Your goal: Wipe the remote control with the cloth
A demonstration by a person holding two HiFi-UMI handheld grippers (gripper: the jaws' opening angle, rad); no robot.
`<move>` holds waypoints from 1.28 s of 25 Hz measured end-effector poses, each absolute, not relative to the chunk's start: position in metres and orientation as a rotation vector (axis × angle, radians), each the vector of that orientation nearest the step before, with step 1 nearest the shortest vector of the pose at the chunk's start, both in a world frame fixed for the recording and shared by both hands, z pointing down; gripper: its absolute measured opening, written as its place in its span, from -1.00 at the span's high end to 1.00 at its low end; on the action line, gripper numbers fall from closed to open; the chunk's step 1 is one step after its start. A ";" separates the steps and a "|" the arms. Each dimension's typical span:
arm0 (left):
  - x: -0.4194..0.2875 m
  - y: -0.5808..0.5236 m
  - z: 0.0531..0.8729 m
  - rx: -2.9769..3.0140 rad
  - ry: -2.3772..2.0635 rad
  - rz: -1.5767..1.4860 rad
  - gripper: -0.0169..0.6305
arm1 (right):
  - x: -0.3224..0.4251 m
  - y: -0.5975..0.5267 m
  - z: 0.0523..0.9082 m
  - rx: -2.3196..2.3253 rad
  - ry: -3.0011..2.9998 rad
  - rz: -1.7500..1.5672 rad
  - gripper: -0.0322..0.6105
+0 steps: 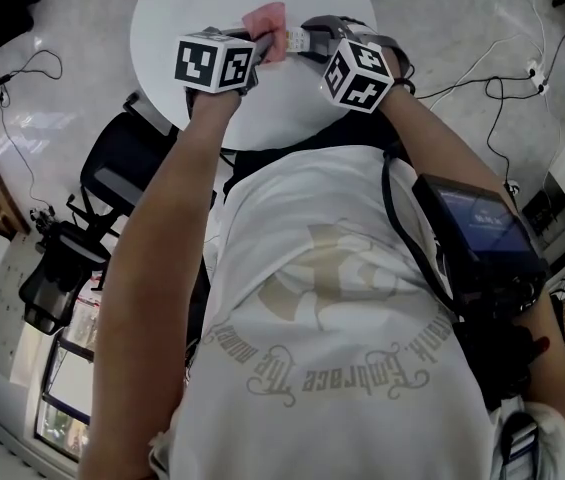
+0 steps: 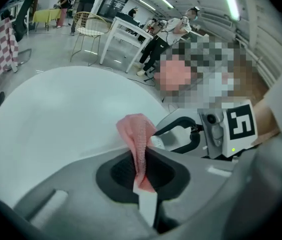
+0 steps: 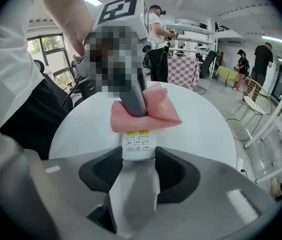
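Note:
My right gripper [image 3: 138, 170] is shut on a white remote control [image 3: 137, 145] with yellow and grey buttons, holding it above the round white table [image 1: 187, 13]. A pink cloth [image 3: 153, 109] is draped over the remote's far end. My left gripper [image 2: 141, 174] is shut on that pink cloth [image 2: 137, 134], and in the right gripper view its grey jaws press the cloth down onto the remote. In the head view both grippers meet over the table's near edge, the left gripper [image 1: 260, 48] beside the cloth [image 1: 266, 20] and the right gripper [image 1: 312, 40] with the remote [image 1: 295, 40].
A black office chair [image 1: 112, 163] stands left of the table. Cables and a power strip [image 1: 534, 68] lie on the floor to the right. Other tables, chairs and several people are in the room behind.

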State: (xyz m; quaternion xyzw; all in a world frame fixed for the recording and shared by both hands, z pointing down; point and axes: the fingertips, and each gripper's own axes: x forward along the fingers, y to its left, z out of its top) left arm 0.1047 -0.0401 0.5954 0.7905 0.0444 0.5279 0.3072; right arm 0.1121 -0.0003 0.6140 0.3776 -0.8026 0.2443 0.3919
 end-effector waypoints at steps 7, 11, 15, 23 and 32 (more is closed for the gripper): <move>0.165 0.020 0.585 2.039 0.330 1.241 0.89 | 0.131 0.009 0.621 0.944 -2.043 0.628 0.24; 0.160 0.013 0.595 2.023 0.273 1.243 0.89 | 0.133 0.011 0.624 0.925 -2.046 0.632 0.24; 0.133 -0.024 0.605 2.026 0.098 1.256 0.89 | 0.127 0.007 0.623 0.914 -2.049 0.640 0.24; 0.089 -0.066 0.609 2.047 -0.022 1.258 0.89 | 0.113 -0.004 0.619 0.865 -2.054 0.632 0.24; 0.038 -0.100 0.613 1.999 -0.241 1.258 0.89 | 0.110 -0.005 0.617 0.823 -2.041 0.589 0.24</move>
